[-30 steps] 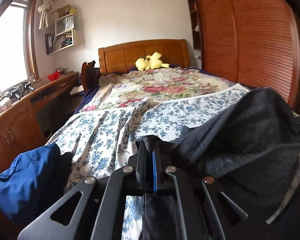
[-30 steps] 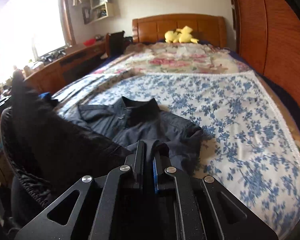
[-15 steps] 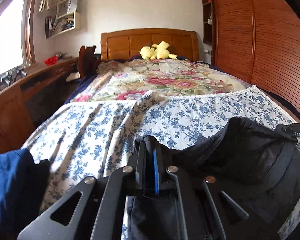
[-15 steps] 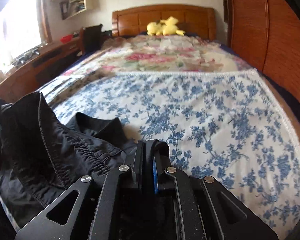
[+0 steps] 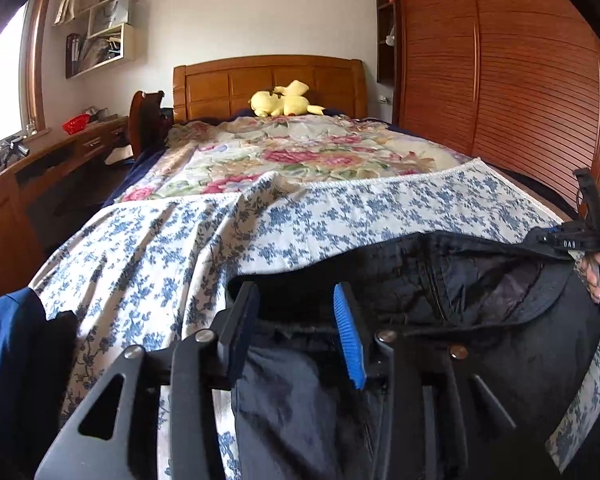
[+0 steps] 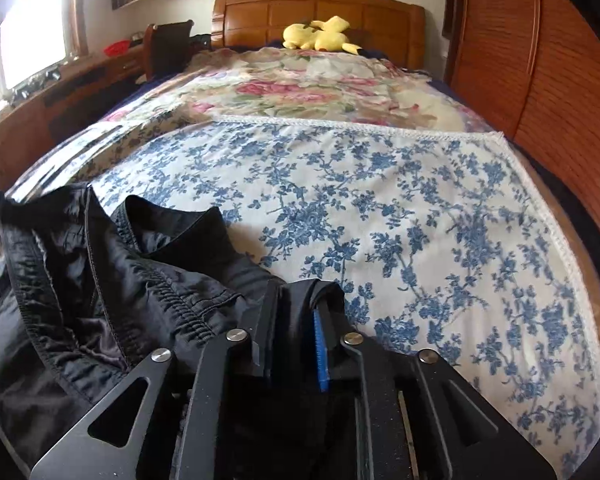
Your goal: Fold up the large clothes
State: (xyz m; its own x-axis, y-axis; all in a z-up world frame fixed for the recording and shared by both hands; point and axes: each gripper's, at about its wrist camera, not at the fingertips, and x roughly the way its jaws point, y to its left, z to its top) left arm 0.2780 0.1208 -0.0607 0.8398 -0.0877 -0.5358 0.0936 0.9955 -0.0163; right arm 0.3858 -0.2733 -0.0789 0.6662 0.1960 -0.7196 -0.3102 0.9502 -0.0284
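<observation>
The left tool (image 5: 296, 332) stood spread, nothing between its fingers, with the black jacket (image 5: 480, 320) lying just beneath and ahead of it on the bed's blue-flowered sheet (image 5: 220, 248). The right tool (image 6: 296, 336) was nearly pressed together, pinching a fold of that jacket's edge between its pads. Leftward of the right tool the rest of the garment lay bunched, collar and elastic hem showing. From the left tool's side, the right one could be seen off to the right, at the jacket's far edge.

The cloth looked thin, glossy and limp, likely light and rather slippery, so I judged it would sag and slide rather than keep a crease. The gathered hem and the seams seemed the surest places to grip, being thicker. A blue garment (image 5: 8, 360) lay left of the left tool, and a yellow plush toy (image 6: 316, 34) sat well ahead by the headboard.
</observation>
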